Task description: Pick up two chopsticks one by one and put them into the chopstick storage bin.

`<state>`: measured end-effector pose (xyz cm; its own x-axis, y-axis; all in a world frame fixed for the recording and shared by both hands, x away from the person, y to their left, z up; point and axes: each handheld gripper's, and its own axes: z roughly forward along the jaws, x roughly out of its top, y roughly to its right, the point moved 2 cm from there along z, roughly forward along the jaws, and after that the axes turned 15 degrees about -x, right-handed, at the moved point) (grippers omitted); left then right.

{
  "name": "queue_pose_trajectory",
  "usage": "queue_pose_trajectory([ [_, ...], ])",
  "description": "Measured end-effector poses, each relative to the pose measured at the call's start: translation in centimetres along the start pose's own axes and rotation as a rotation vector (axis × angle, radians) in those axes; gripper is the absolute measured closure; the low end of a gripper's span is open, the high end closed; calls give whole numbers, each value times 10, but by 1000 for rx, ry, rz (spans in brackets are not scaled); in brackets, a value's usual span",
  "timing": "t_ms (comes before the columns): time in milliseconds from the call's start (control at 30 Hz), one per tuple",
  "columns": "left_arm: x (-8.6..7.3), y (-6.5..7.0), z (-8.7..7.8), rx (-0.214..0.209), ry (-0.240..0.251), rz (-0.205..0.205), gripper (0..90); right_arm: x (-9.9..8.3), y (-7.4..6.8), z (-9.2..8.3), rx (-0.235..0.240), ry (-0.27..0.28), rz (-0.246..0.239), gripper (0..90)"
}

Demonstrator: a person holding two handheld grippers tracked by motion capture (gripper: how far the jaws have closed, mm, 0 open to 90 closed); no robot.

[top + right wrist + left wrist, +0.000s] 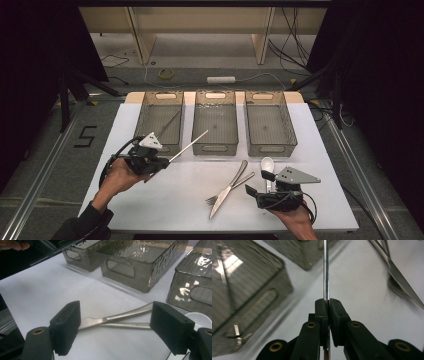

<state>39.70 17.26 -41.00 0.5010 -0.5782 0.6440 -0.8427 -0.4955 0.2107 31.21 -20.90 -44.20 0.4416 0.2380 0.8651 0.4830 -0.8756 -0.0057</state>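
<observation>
Chopstick (189, 146) clamped in left gripper (161, 162); right gripper (257, 184) agape.

Each tool is matte black: the left tool (159, 162) and the right tool (259, 184) both carry a grey three-cornered plate on top and trail a looping black cable behind. Close up, the blocky jaw arms show round brass-coloured rivets at their pivots. A dark sleeve covers the forearm behind the left tool.

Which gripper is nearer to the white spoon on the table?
Right. The right gripper sits open on the table right beside the white spoon. The left gripper is far off on the other side, raised in front of the left bin, shut on a metal chopstick.
</observation>
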Motion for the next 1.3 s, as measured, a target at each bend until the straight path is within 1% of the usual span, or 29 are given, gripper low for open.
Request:
queue_pose_trajectory([
  [33, 1, -3, -3, 8, 21, -9, 849, 0, 0, 0, 0, -2, 2, 253],
  [100, 4, -8, -6, 17, 45, -23, 849, 0, 0, 0, -1, -1, 0, 253],
  [133, 5, -10, -8, 30, 49, -25, 849, 0, 0, 0, -1, -1, -1, 253],
  [233, 8, -18, -11, 44, 76, -38, 849, 0, 0, 0, 0, -2, 1, 253],
  [367, 11, -25, -16, 56, 95, -52, 849, -1, 0, 0, 0, -3, 5, 253],
  [467, 12, -31, -19, 84, 116, -57, 849, -1, 1, 1, 0, -3, 7, 253],
  [567, 14, -37, -21, 95, 119, -64, 849, -1, 1, 1, -2, -7, 12, 253],
  [600, 16, -39, -21, 102, 129, -70, 849, -1, 1, 1, -2, -7, 12, 253],
  [733, 22, -44, -24, 123, 140, -72, 849, -1, 1, 1, -1, -5, 13, 253],
  [900, 29, -52, -25, 134, 151, -78, 849, -1, 1, 1, 0, -5, 16, 253],
  [933, 30, -54, -25, 137, 157, -87, 849, -1, 1, 1, 1, -5, 15, 253],
  [1100, 32, -65, -28, 152, 167, -102, 849, -2, 2, 1, 2, -4, 17, 253],
  [1167, 33, -69, -30, 159, 188, -114, 849, -2, 3, 1, 3, -5, 23, 253],
  [1300, 35, -77, -33, 178, 203, -127, 849, -2, 3, 1, 3, -5, 22, 253],
])
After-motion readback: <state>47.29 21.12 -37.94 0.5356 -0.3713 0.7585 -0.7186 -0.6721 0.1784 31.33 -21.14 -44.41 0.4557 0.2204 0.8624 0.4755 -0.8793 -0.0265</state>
